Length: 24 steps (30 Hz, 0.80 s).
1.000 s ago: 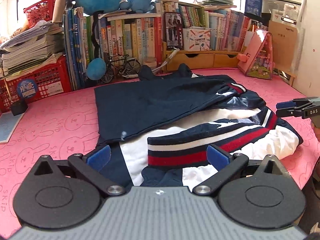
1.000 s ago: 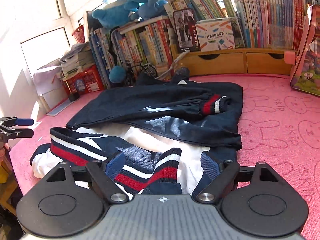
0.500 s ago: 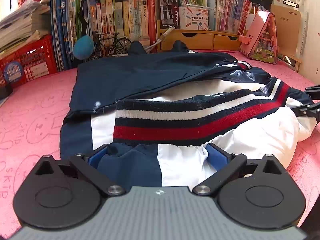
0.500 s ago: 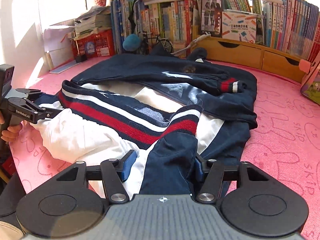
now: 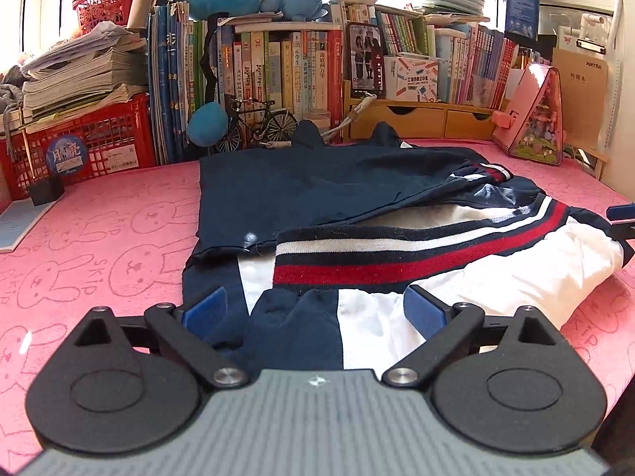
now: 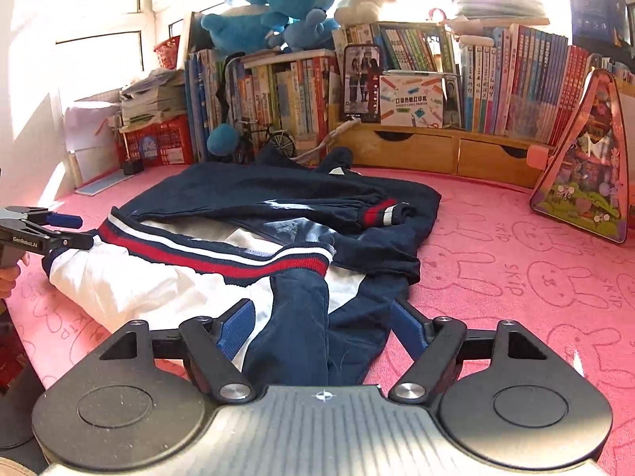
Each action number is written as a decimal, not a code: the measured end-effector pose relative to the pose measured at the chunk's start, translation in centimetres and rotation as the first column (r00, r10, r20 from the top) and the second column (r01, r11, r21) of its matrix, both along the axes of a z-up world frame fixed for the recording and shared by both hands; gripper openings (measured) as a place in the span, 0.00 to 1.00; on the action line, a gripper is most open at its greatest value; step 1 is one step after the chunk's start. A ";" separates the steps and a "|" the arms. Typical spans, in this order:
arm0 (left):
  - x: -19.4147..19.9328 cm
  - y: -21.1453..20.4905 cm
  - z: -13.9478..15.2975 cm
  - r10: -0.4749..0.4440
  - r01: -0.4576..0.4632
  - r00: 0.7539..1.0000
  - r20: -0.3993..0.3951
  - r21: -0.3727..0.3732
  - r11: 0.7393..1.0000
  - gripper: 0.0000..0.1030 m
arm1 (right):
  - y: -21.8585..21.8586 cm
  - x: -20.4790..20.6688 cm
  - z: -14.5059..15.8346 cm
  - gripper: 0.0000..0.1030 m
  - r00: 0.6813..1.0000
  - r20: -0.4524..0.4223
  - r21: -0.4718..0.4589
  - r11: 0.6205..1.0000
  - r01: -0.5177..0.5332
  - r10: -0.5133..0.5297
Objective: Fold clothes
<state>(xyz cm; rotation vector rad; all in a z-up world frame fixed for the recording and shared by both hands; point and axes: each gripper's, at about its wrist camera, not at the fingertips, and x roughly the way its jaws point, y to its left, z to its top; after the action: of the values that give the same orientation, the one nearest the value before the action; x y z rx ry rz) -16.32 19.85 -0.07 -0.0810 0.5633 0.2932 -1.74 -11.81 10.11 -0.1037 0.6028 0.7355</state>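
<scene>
The jacket (image 5: 357,214), navy with white panels and a red-and-white striped hem band (image 5: 397,261), lies across the pink rabbit-print counter (image 5: 99,238), in front of the bookshelf. A second ago its near edge lay flatter and further from both cameras; now the hem has been drawn up and over, so the striped band sits partway across the body and white lining shows beneath it. That looks like the bottom third turned up, a fold begun but not smoothed.

The left tool (image 5: 313,309) stands wide, its jaws opening a little more, with a navy-and-white bunch of cloth lying loose between the blue pads (image 5: 204,305), not pinched. The right tool (image 6: 323,325) had narrowed half a second back and its jaws are opening again; a ridge of navy cloth runs between its pads (image 6: 238,323), which no longer press on it. So both have let go, and I'd judge the next grip must come at a fresh spot.

The jacket's collar end is hard to read against the toy bicycle (image 5: 258,123) and cord behind it. One sleeve's striped cuff (image 6: 381,214) shows; the other sleeve I cannot find. In the left view the right tool is cut off at the frame edge. A hand (image 6: 8,273) holding the left tool barely shows in the right view.
</scene>
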 end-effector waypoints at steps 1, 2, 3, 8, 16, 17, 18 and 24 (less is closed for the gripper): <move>-0.7 0.1 0.1 0.001 -0.001 1.000 0.002 -0.005 1.000 0.95 | -0.6 -0.6 -0.1 0.75 1.000 -0.017 0.007 1.000 -0.007 0.007; -1.3 0.2 0.2 -0.002 0.002 1.000 0.006 -0.015 1.000 0.96 | -0.8 -1.0 -0.3 0.75 0.999 -0.029 0.005 1.000 -0.017 0.017; -2.1 0.3 0.2 -0.008 0.009 1.000 0.011 -0.030 1.000 0.97 | -1.0 -1.5 -0.4 0.75 0.999 -0.039 0.001 1.000 -0.028 0.028; -3.0 -0.6 -0.6 -0.114 0.113 0.994 -0.004 -0.066 0.991 0.97 | 0.8 -3.4 -1.4 0.73 0.995 -0.015 -0.080 0.992 -0.097 0.096; -1.4 -1.5 -2.7 -0.106 0.105 0.994 -0.016 -0.057 0.993 0.83 | 2.2 -3.1 -2.2 0.52 0.998 -0.013 -0.079 0.995 -0.067 0.066; -1.3 -1.5 -2.8 -0.096 0.094 0.995 -0.018 -0.054 0.994 0.80 | 2.1 -3.2 -2.2 0.47 0.998 -0.011 -0.080 0.995 -0.058 0.058; -1.3 -1.6 -2.9 -0.081 0.081 0.997 -0.016 -0.045 0.996 0.75 | 2.1 -3.3 -2.1 0.34 0.999 0.000 -0.099 0.994 -0.039 0.039; -0.6 -2.4 -2.5 -0.037 0.038 0.997 -0.063 0.018 0.999 0.65 | 2.8 -4.0 -1.1 0.19 0.996 0.091 -0.248 0.968 0.041 -0.019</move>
<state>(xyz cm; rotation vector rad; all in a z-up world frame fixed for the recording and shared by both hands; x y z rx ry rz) -16.96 17.47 -2.55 -0.0428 0.6239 0.2652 -5.79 -9.03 8.98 -0.3579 0.6093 0.6198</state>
